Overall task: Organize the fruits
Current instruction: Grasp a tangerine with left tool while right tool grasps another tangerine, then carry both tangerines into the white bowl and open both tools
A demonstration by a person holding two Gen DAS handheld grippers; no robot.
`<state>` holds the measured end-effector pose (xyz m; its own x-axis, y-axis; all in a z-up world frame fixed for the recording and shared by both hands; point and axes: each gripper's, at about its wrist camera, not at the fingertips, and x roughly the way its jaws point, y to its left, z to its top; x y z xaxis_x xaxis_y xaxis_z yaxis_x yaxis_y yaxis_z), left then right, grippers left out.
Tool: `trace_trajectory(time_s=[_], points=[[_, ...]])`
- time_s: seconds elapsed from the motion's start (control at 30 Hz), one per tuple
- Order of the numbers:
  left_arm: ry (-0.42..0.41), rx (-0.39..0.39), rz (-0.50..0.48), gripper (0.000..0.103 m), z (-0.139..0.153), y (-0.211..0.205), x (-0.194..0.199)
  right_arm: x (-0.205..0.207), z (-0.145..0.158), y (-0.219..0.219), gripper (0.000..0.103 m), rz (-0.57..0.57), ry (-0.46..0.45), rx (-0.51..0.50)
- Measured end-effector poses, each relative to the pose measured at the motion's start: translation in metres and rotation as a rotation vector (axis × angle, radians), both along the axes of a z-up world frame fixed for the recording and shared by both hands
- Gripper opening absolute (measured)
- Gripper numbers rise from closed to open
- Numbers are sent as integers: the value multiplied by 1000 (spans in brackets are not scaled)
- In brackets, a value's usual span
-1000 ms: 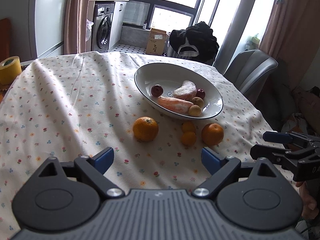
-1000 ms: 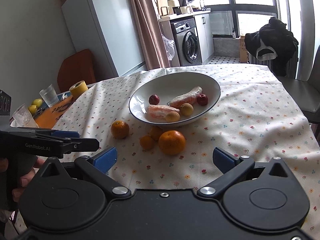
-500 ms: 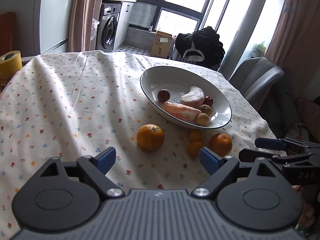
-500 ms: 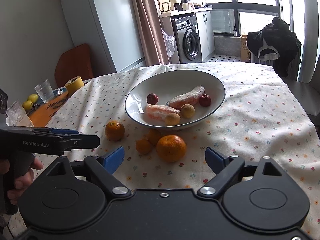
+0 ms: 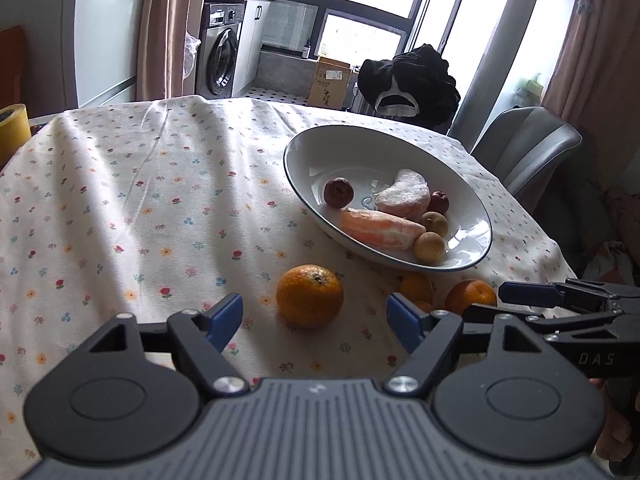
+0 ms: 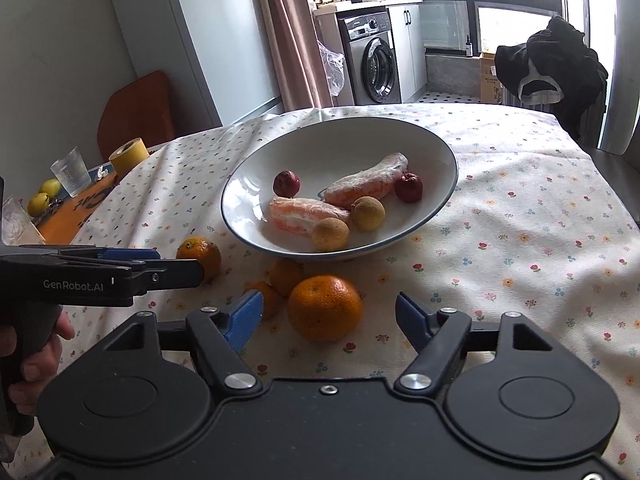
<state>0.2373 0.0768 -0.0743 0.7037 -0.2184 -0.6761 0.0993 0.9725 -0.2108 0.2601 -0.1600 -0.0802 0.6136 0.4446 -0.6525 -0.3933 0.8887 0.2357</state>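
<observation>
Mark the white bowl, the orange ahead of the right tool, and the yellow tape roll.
white bowl (image 6: 436,204): right wrist view, on its rim.
orange (image 6: 325,307): right wrist view, middle of its peel.
yellow tape roll (image 6: 130,156): right wrist view, on its outer side.

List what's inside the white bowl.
In the white bowl: two wrapped orange fruit wedges, two dark red fruits, two tan round fruits. Whatever lies beneath the wedges is hidden.
</observation>
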Motion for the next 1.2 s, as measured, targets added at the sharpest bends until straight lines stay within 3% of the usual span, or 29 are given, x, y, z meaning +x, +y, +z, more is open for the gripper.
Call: trace_trajectory(time_s=[0.1, 0.33, 0.47, 1.2], points=[[0, 11, 3, 74, -3, -3, 6, 4, -5, 2, 68, 8, 7, -7], [5, 40, 7, 64, -11, -10, 16, 10, -14, 1, 42, 23, 28, 6], [-5, 56, 18, 39, -11, -10, 16, 10, -13, -1, 41, 27, 34, 18], [-100, 23, -2, 38, 32, -25, -8, 0, 17, -22, 40, 12, -39, 61]])
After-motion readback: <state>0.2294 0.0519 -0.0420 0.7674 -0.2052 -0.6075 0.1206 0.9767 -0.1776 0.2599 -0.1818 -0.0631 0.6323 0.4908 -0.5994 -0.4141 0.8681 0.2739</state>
